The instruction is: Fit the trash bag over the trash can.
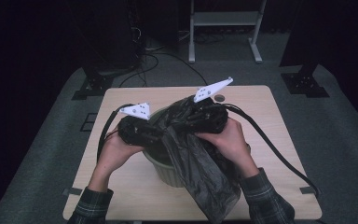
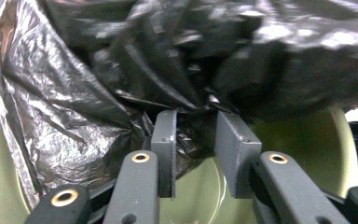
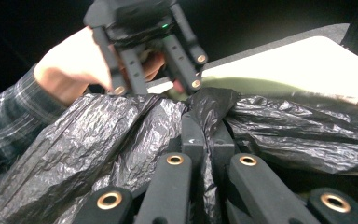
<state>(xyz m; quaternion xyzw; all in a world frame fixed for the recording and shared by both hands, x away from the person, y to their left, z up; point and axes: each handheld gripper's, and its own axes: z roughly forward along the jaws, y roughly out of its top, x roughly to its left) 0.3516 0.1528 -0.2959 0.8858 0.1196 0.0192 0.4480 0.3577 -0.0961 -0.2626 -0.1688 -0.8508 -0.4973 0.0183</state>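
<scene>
Lining a bin with a bag — the fitting step. A pale green ribbed bin (image 1: 168, 172) stands upright near the middle of the wooden bench (image 1: 279, 135), and a black plastic bag (image 1: 205, 177) lies draped across its mouth, most of the film hanging down the near outer wall toward the person's side. The right gripper (image 3: 204, 133) has its jaws together on a gathered fold of the bag, the film pinched tight between the pads. The left gripper (image 2: 196, 140), at the bin's far-left rim in the high view, holds its jaws a little apart around a crumpled edge of the bag; film lies between them, but the pads do not appear to press on it. Judged from this arrangement, the bag is not yet seated: its mouth is bunched, not spread. The next move probably calls for the left jaws to take a firm hold of an edge opposite the right grip, so the opening can be pulled wide and drawn down over the rim. Contents — the bin's interior, where visible past the film, shows bare green wall and floor; whether the bag holds anything cannot be told.
</scene>
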